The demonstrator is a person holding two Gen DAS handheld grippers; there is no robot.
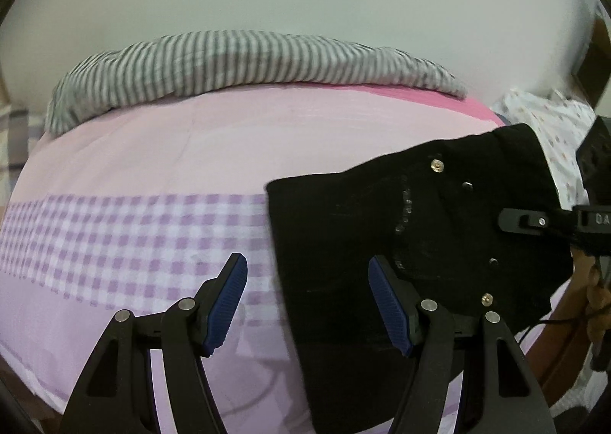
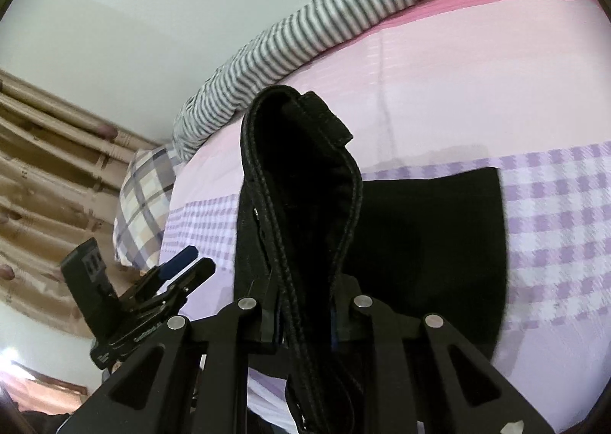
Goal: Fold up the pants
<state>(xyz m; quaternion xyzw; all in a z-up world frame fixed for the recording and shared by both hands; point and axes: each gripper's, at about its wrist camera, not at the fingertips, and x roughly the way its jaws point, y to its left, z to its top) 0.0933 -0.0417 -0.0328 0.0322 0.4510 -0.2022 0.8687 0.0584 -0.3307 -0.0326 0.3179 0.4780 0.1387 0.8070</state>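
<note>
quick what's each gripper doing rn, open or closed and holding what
Left gripper: open, blue-padded fingers spread, holding nothing.
Right gripper: closed on the waistband of the black denim pants.

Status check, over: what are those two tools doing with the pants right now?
Left tool open, holding nothing. Right tool shut on pants, waistband lifted over bed. Nothing in the way.

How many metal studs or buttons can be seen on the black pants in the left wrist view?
5 on the black pants: top, below it, lower right, bottom hem, and one by the right hand-held gripper. Folds may hide others.
</note>
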